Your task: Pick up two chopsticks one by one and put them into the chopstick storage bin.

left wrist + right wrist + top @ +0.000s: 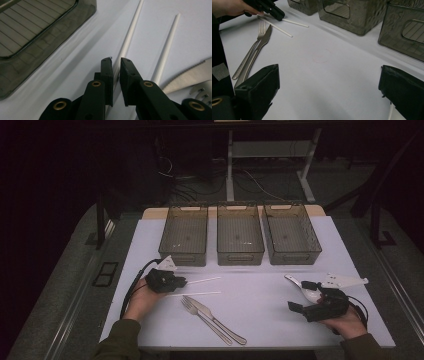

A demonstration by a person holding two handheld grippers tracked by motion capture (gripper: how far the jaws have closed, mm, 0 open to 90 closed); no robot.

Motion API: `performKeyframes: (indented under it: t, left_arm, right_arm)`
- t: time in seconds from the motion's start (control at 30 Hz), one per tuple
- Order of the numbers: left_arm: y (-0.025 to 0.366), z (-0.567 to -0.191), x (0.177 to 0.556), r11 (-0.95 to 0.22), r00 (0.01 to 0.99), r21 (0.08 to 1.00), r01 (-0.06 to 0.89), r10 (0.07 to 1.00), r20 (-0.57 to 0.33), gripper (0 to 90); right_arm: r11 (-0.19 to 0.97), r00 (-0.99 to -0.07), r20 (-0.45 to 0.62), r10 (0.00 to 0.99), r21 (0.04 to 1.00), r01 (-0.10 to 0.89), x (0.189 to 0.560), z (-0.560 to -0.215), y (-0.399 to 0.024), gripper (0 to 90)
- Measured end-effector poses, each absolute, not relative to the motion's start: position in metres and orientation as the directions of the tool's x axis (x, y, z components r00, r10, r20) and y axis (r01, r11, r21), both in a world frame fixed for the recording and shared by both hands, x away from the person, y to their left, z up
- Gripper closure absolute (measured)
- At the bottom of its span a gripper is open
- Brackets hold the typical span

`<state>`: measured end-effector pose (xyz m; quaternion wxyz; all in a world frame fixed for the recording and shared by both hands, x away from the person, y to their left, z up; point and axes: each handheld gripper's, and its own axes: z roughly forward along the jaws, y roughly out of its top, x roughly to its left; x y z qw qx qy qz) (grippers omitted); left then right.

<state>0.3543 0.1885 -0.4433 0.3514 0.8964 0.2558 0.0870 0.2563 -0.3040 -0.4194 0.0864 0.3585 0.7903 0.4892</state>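
White chopsticks are lying side by side at the left-centre of the high view, on the pale table (260, 320). The left tongs (115, 60) are closing on the near end of the upper chopstick (130, 32); in the left gripper view its thin shaft is running up between the narrowly parted jaws, and it cannot be told whether the pads are already pressing on it. The lower chopstick (167, 50) is lying just beside it, apart from it, toward the right of that frame, next to the knife (187, 77) and fork (202, 93).

The right tongs (299, 295) are resting at the lower right of the high view with jaws standing wide apart and nothing between them; a white spoon (305, 287) is lying just beside them. Three smoky plastic bins (240, 255) are standing in a row along the upper middle of the table.

By the look of it, the chopstick is light, stiff, smooth and round, so it is likely to roll or to slip and pivot in a grip. Holding it near one end, as here, is leaving a long lever free; a hold closer to mid-length, square across the shaft, would be steadier.
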Motion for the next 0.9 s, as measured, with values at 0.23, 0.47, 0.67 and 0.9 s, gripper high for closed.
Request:
performKeyframes:
  t: [0.23, 0.47, 0.67, 0.9]
  left_arm:
    - [0.195, -0.44, 0.355, -0.566, 0.852, 0.723, 0.395, 0.521, -0.058, 87.9]
    - [0.196, -0.445, 0.354, -0.6, 0.856, 0.696, 0.395, 0.515, -0.041, 76.2]
    - [0.201, -0.448, 0.355, -0.578, 0.854, 0.706, 0.409, 0.515, -0.073, 72.6]
    - [0.208, -0.451, 0.36, -0.579, 0.874, 0.719, 0.384, 0.479, -0.08, 79.7]
  right_arm:
    - [0.266, -0.728, 0.216, 0.65, 0.833, 0.484, 0.256, -0.42, -0.304, 3.4]
    - [0.264, -0.728, 0.214, 0.651, 0.835, 0.482, 0.256, -0.419, -0.305, 3.4]
    - [0.265, -0.728, 0.214, 0.651, 0.835, 0.482, 0.256, -0.419, -0.305, 3.4]
    - [0.265, -0.729, 0.216, 0.65, 0.834, 0.483, 0.256, -0.419, -0.305, 3.4]
